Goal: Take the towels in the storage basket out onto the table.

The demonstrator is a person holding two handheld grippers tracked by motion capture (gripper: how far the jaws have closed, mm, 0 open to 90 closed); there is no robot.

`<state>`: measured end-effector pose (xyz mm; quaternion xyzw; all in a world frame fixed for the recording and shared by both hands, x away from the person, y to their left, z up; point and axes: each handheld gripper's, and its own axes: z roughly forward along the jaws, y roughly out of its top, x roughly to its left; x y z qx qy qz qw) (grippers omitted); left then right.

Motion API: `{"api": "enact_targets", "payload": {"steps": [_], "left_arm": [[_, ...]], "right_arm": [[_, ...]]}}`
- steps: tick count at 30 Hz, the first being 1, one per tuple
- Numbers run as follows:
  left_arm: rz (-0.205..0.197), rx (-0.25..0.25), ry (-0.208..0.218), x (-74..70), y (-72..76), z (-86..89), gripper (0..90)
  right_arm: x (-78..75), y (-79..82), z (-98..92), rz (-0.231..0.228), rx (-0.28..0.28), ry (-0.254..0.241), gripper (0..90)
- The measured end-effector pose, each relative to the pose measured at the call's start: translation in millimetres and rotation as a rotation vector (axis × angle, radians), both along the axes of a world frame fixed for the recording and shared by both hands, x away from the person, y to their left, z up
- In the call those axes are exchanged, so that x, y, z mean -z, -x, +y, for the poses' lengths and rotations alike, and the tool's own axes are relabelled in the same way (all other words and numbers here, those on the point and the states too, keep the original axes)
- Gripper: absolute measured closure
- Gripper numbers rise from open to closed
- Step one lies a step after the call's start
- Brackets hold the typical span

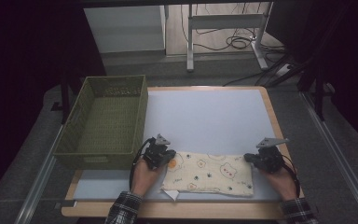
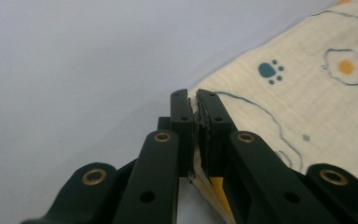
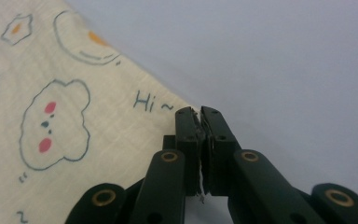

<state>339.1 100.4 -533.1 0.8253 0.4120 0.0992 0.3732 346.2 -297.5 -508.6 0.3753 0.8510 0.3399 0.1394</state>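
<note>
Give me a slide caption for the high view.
Both grippers, left and right, shut on the far corners of a printed cloth lying on the white mat beside a green basket.

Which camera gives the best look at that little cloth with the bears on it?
The high view: the whole cloth lies flat on the table, the tongs pinching its far corners. The left gripper view and right gripper view each show one pinched corner close up.
</note>
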Motion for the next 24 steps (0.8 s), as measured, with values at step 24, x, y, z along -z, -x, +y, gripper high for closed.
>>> {"api": "enact_targets", "payload": {"steps": [24], "left_arm": [[-0.059, 0.023, -0.132, -4.9, -0.5, -13.3, 54.0]], "right_arm": [[-13.5, -47.2, -19.4, 0.011, 0.087, -0.033, 69.5]]}}
